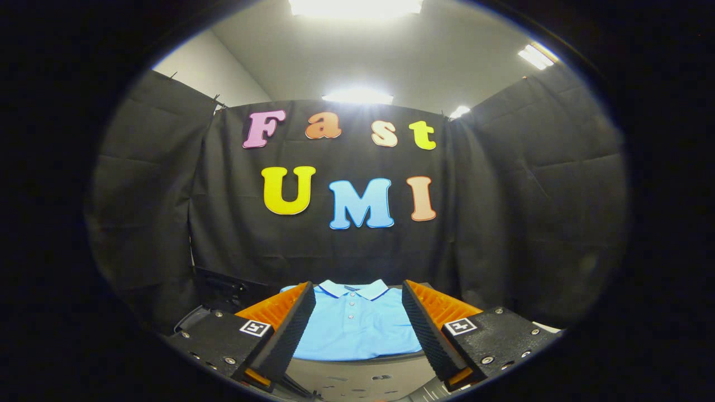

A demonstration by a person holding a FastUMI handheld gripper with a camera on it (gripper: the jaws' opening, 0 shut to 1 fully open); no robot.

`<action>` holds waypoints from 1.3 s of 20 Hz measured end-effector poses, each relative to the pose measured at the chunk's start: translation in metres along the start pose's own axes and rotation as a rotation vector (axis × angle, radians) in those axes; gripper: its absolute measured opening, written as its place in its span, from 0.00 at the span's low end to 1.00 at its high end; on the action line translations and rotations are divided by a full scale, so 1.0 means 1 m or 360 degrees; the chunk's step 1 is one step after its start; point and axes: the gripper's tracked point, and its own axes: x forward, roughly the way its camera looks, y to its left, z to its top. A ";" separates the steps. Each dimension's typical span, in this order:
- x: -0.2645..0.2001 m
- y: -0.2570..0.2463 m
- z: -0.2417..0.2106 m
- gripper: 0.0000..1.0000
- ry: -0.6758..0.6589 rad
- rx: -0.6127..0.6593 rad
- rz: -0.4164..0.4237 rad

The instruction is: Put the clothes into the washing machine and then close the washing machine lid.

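Clothes, a folded light-blue polo shirt, lie flat just ahead of the tongs, which are spread wide apart, grasping nothing; no readable label shows.

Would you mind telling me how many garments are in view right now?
1: a folded blue polo shirt lying just ahead of the open hand-held gripper, seen between its fingers. Others may be hidden behind them.

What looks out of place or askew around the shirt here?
Nothing stands out. The light blue polo shirt lies folded flat, collar away from the open tongs, which hang above it without touching.
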 end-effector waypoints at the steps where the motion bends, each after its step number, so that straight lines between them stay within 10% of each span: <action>1: 0.007 0.002 -0.003 0.97 0.0031 0.0006 0.0021; 26: 0.154 0.003 -0.116 0.97 0.0800 0.0012 0.0201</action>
